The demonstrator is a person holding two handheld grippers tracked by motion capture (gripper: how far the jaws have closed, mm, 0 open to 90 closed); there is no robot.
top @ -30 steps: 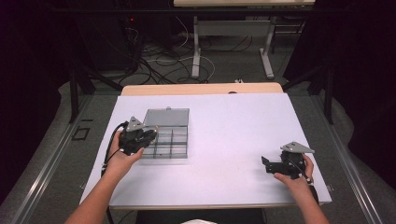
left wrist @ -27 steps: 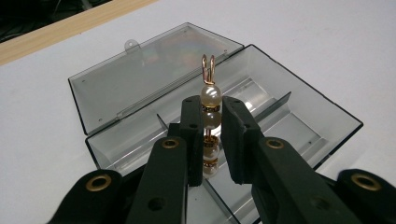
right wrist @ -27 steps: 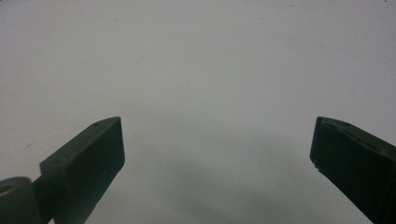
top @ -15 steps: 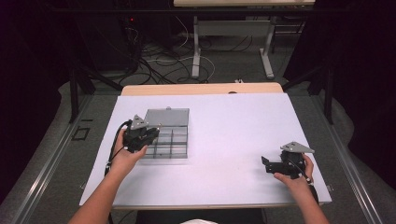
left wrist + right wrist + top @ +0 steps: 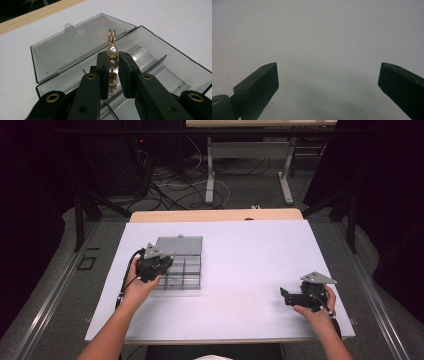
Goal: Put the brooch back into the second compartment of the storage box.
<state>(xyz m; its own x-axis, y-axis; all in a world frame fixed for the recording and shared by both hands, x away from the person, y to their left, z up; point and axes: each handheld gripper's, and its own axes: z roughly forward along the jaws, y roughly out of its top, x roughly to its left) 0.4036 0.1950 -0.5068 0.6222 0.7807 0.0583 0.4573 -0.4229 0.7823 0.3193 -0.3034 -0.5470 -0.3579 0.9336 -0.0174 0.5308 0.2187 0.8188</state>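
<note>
A clear grey plastic compartment box [image 5: 182, 265] lies on the left part of the white table, lid [image 5: 72, 47] folded back flat. My left gripper [image 5: 162, 265] hovers over the box's near-left corner. In the left gripper view its jaws are shut on a pearl-and-gold earring [image 5: 112, 51], which stands upright between the pads above the box's compartments [image 5: 150, 65]; the gold loop sticks out above the fingertips. My right gripper [image 5: 286, 296] rests low at the table's right side, jaws wide apart, with bare white tabletop [image 5: 324, 50] between them.
The white table surface [image 5: 250, 260] stretches between the two hands. A wooden strip [image 5: 215, 215] edges the far side. Beyond it are dark floor, cables [image 5: 165, 185] and the legs of another table [image 5: 210, 175].
The left hand has shifted slightly over the box's near corner. The right hand and its gripper have kept still.
</note>
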